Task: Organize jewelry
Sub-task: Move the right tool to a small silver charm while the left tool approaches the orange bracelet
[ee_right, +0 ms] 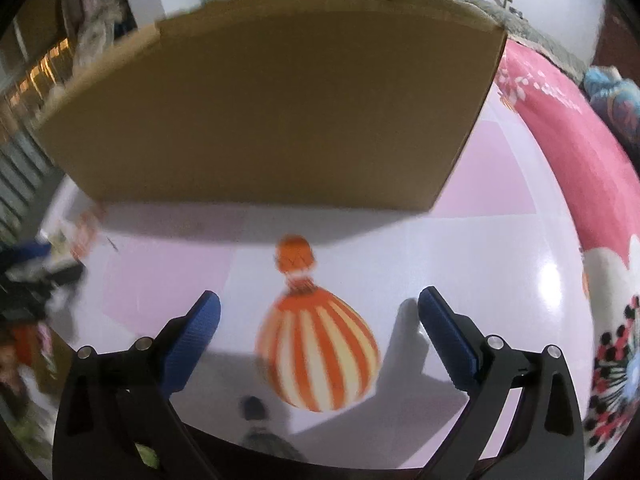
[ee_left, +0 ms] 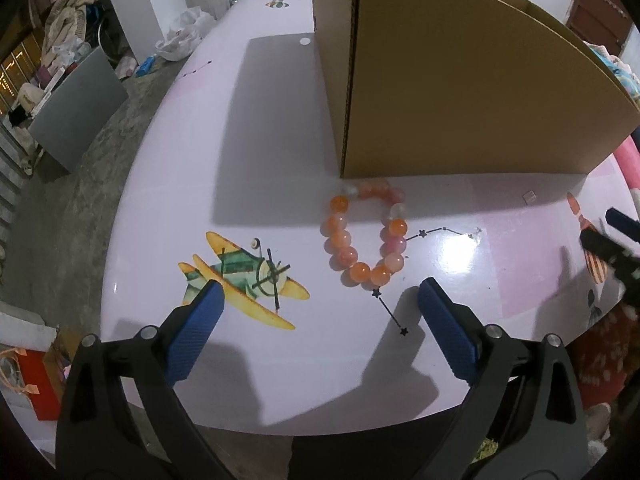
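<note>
Beside the near corner of the cardboard box [ee_left: 460,80], the bead bracelet [ee_left: 366,236] lay flat on the counter [ee_left: 160,208], its far beads close to the box wall. Your left gripper [ee_left: 320,304] hovered nearer to you than the box, fingers [ee_left: 208,312] released and empty, the bracelet just ahead of the right-hand finger. Your right gripper [ee_right: 318,308] stood spread and empty over the printed balloon [ee_right: 316,344], also short of the box. The sound approach was probably to centre the left gripper on the near arc of beads, away from the box wall, and to close only once both fingers straddled that strand; glossy round beads were likely to roll.
</note>
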Demonstrator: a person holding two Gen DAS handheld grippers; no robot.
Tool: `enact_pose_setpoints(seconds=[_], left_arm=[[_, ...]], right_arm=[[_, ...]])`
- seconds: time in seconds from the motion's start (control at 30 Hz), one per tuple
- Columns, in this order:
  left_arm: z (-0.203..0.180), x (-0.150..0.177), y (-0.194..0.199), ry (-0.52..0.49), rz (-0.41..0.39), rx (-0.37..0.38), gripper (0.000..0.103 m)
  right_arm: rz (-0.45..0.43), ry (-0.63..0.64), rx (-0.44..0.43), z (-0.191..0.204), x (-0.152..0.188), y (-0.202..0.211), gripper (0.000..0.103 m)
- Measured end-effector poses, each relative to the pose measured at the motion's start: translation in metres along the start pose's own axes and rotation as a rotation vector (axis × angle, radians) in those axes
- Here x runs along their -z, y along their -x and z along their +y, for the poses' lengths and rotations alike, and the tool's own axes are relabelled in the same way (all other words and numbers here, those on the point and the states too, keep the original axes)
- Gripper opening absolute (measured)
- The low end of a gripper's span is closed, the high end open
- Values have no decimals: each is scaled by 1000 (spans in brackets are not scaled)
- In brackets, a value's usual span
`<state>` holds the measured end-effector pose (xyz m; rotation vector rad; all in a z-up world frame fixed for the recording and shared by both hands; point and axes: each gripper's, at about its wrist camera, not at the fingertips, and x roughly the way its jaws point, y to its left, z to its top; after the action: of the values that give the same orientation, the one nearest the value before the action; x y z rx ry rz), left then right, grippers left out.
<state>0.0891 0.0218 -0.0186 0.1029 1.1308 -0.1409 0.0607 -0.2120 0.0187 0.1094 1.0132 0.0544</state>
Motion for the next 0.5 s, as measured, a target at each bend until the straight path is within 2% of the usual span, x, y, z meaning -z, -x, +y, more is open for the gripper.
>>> enact_pose_setpoints(seconds=[0.1,0.17,0.27,0.33,0.5], left_arm=[[-1,2,0,3,-12,-5,95],[0,3,0,8,-18,-1,95],[1,6,0,5,-27,1,95],[1,6,0,4,-31,2,95],[2,6,0,2,-30,7,95]], right_arm=[[-44,14,-88,15,-6,6,96],[-67,73,-105,32,-8,6,92],[-72,136,-110,52,-10,-3,79],[-69,153,-108,58,-15,-10,65],[-78,186,-92,63,-16,-18,48]])
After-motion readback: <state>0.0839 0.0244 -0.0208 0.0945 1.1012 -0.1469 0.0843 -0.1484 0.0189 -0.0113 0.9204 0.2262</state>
